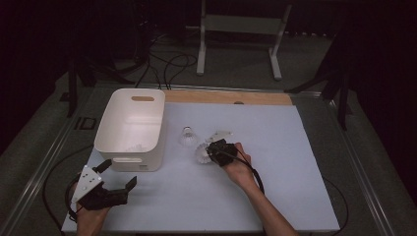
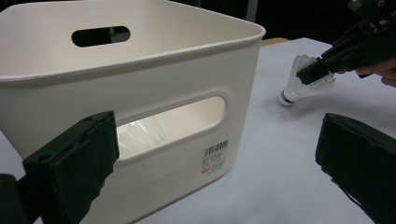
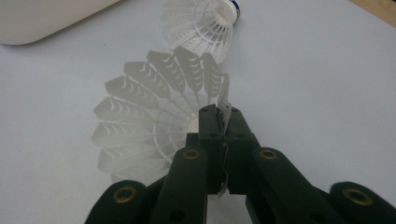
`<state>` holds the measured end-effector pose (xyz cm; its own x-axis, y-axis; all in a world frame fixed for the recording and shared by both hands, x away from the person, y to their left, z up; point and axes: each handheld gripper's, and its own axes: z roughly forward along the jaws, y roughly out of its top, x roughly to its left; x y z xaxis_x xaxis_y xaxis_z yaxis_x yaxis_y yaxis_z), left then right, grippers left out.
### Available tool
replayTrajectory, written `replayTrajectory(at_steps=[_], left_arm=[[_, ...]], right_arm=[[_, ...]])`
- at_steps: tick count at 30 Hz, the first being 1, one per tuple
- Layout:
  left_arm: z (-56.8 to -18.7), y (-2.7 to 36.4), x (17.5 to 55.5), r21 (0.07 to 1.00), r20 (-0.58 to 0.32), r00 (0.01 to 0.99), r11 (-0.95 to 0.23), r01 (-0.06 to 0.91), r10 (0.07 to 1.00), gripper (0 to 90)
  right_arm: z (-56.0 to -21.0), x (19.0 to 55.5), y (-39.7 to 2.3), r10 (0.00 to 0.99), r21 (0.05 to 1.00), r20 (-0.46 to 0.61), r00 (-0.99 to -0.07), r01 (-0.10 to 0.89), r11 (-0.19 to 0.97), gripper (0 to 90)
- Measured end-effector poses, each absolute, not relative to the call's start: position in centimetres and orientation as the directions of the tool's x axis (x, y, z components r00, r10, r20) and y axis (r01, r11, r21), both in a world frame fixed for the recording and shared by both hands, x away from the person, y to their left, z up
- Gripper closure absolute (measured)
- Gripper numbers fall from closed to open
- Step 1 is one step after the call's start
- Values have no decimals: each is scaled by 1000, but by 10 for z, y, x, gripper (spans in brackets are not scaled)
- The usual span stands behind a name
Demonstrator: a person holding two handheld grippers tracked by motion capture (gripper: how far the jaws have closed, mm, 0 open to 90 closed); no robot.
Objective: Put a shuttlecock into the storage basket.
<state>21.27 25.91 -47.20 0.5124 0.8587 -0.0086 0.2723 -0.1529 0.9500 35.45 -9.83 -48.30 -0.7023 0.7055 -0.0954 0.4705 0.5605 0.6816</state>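
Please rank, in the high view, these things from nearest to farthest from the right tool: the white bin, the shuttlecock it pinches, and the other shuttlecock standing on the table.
1. The pinched shuttlecock, held at the skirt edge by the right tool.
2. The standing shuttlecock, just beyond it, toward the bin.
3. The white bin, farthest, at the table's left.

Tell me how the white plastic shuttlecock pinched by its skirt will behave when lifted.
The white plastic shuttlecock probably lifts easily: its skirt is open lattice. That thin rim, clamped in the right gripper, may flex. Held on one side, it will likely hang cork-down.
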Motion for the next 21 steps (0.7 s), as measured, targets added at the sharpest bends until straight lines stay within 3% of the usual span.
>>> replayTrajectory(at_steps=[21], left_arm=[[-472, 258, 213, 949, -8, 515, -156, 275, 857, 0]], right_arm=[[-474, 351, -98, 704, 699, -90, -704, 459, 548, 880]])
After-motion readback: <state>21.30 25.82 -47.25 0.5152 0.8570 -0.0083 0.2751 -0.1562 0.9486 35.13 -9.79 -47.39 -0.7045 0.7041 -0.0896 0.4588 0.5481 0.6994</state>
